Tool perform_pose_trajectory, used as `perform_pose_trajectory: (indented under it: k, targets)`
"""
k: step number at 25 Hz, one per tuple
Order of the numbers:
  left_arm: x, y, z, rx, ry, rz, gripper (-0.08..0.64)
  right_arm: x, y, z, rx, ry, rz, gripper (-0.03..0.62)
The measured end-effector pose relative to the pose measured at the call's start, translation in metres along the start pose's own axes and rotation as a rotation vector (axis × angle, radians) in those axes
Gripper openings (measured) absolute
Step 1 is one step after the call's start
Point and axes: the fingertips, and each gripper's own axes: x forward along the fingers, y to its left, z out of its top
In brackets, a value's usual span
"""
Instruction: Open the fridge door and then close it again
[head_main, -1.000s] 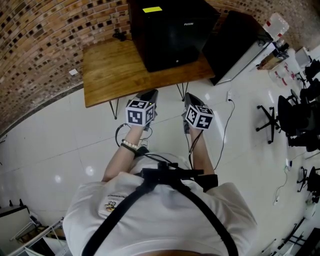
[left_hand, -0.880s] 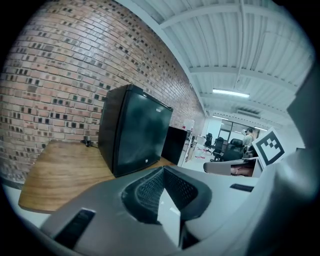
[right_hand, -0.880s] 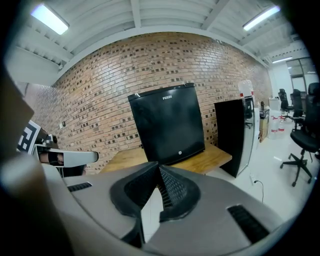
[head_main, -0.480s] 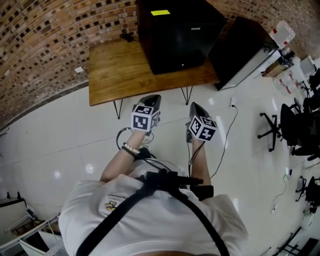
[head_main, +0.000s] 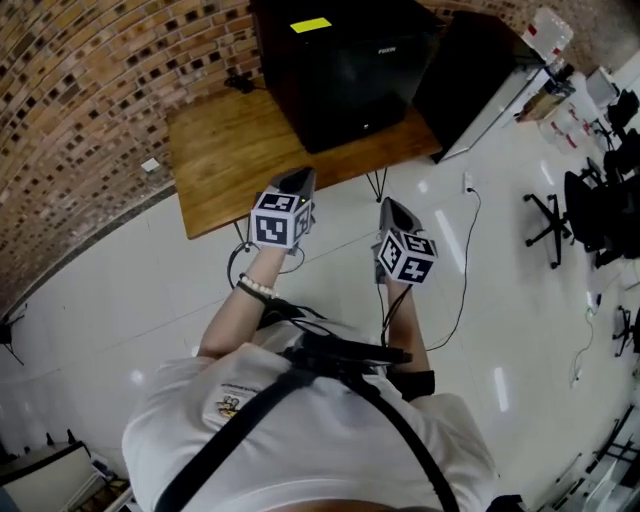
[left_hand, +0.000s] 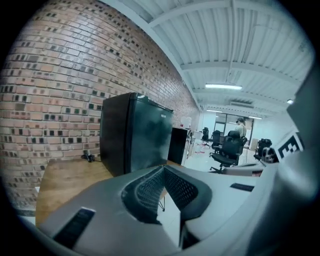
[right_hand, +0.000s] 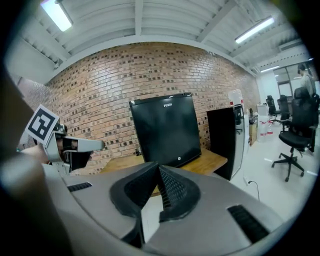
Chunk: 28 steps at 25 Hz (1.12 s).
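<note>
Left tongs (left_hand: 163, 168) pressed together, nothing between. Right tongs (right_hand: 158, 168) likewise closed, empty. Both held in air side by side, near front edge of tabletop (head_main: 225, 150), apart from fridge (head_main: 345, 70). Fridge black, on tabletop's right part, against brick wall (head_main: 90, 80), door closed. Fridge's far part cut off at head view's upper edge. Handle not discernible.

I see a wooden tabletop (head_main: 225, 150) against the brick wall (head_main: 90, 90), and a black cabinet (head_main: 470, 70) stands just beside its right end. Office chairs (head_main: 585, 205) stand well apart from it on the white floor (head_main: 120, 300).
</note>
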Motion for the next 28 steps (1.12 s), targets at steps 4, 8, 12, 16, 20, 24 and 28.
perform_pose_trajectory:
  k: [4,8,12,16,20,24,28]
  targets:
    - [0.01,0.058,0.058,0.029,-0.069,-0.103,0.002,0.05,0.031,-0.019,0.055,0.013,-0.116,0.003]
    - [0.018,0.111,0.093,0.073,-0.079,-0.196,0.031,0.105,0.082,-0.039,0.103,0.041,-0.188,0.003]
    - [0.025,0.14,0.104,0.103,-0.076,-0.258,0.035,0.135,0.123,-0.058,0.178,0.055,-0.233,0.003]
    - [0.034,0.151,0.121,0.106,-0.115,-0.28,0.067,0.147,0.142,-0.058,0.158,0.057,-0.249,0.003]
    - [0.03,0.151,0.127,0.112,-0.125,-0.308,0.067,0.145,0.151,-0.044,0.142,0.02,-0.268,0.003]
    - [0.027,0.16,0.131,0.101,-0.131,-0.298,0.067,0.151,0.158,-0.036,0.113,0.019,-0.262,0.003]
    - [0.023,0.168,0.136,0.094,-0.141,-0.284,0.067,0.158,0.164,-0.036,0.097,0.032,-0.248,0.004]
